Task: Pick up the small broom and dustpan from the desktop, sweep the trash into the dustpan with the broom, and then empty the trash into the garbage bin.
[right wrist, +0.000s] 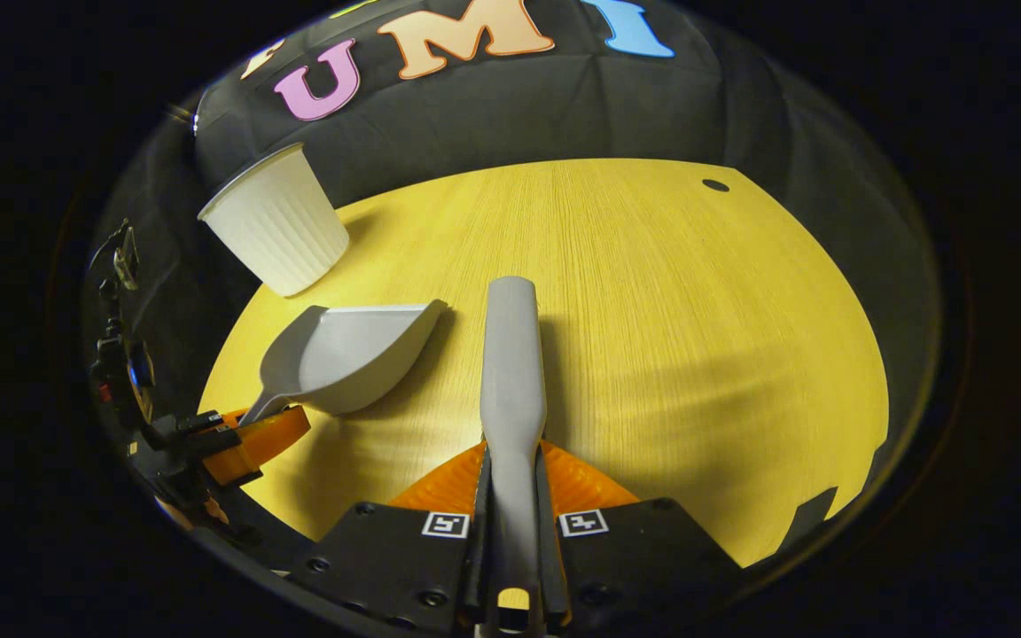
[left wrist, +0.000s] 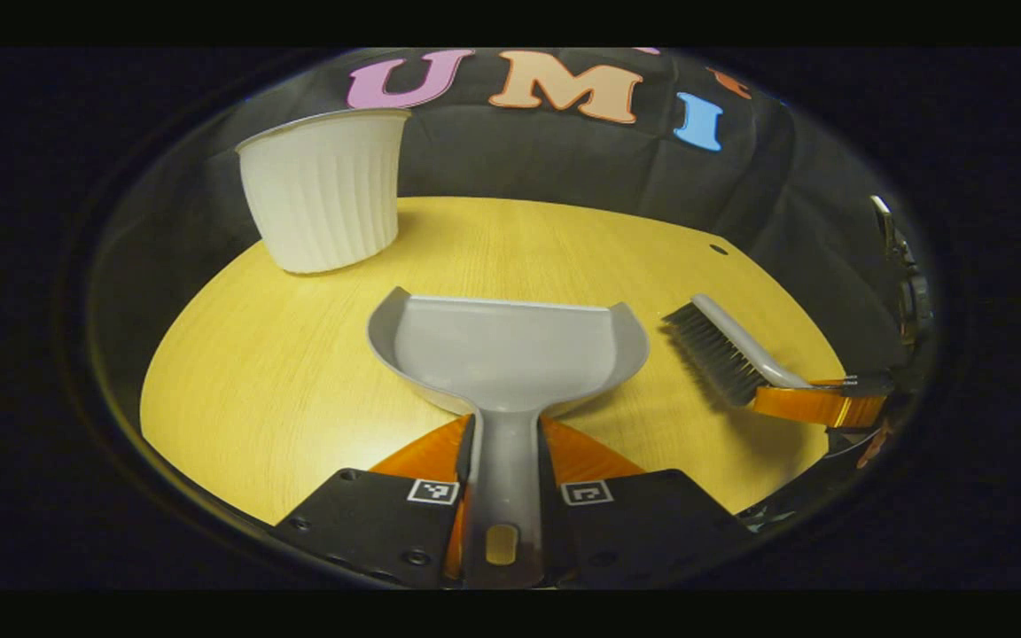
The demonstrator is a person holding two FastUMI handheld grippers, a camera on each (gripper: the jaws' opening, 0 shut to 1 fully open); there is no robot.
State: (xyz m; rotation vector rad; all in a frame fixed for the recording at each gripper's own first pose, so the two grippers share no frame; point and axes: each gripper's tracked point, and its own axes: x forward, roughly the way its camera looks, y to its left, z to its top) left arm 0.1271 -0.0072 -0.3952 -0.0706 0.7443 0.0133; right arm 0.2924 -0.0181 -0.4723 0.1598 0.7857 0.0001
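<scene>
My left gripper (left wrist: 505,434) is shut on the handle of the grey dustpan (left wrist: 510,354), whose empty scoop faces away over the yellow desktop (left wrist: 298,372). In the left gripper view the small grey broom (left wrist: 723,350) with dark bristles sits at the right, held by the other gripper (left wrist: 821,403). My right gripper (right wrist: 510,465) is shut on the broom's handle (right wrist: 512,354), seen from its back. The right gripper view has the dustpan (right wrist: 342,354) at left, held by the left gripper (right wrist: 245,434). No trash is visible on the desk.
A white ribbed garbage bin (left wrist: 324,190) stands at the desk's far left corner, also in the right gripper view as the bin (right wrist: 276,230). A small dark hole (right wrist: 715,185) marks the far right of the desktop. The black cloth wall rises behind the desk.
</scene>
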